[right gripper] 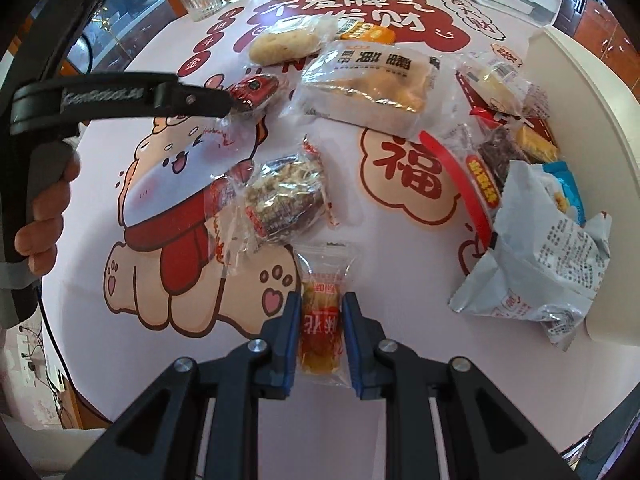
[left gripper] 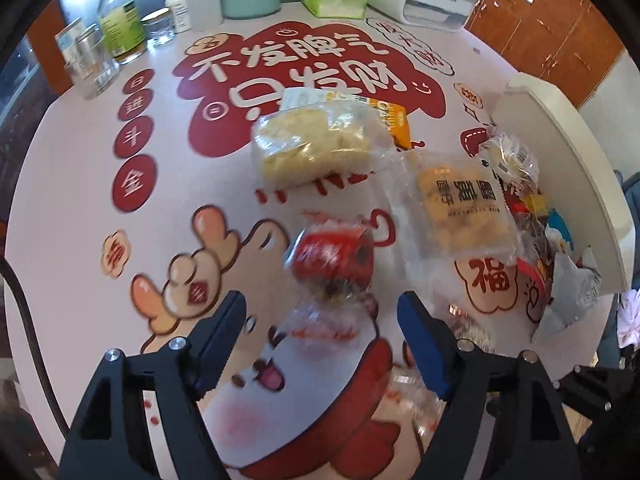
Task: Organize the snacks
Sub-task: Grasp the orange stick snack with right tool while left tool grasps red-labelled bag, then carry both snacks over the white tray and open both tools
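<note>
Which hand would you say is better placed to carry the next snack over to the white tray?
The right. Its gripper is already shut on the small orange snack packet, and the white tray lies on its side. The left gripper stands open, with the red snack packet loose ahead of it.

I see a small clear-wrapped red-and-yellow candy packet (right gripper: 321, 330) low in the right wrist frame, lying lengthwise. A red-wrapped snack (right gripper: 256, 89) sits upper left, a nut bar (right gripper: 282, 200) at centre, a pale bread pack (right gripper: 368, 80) above, and mixed packets (right gripper: 532, 184) piled at right.
</note>
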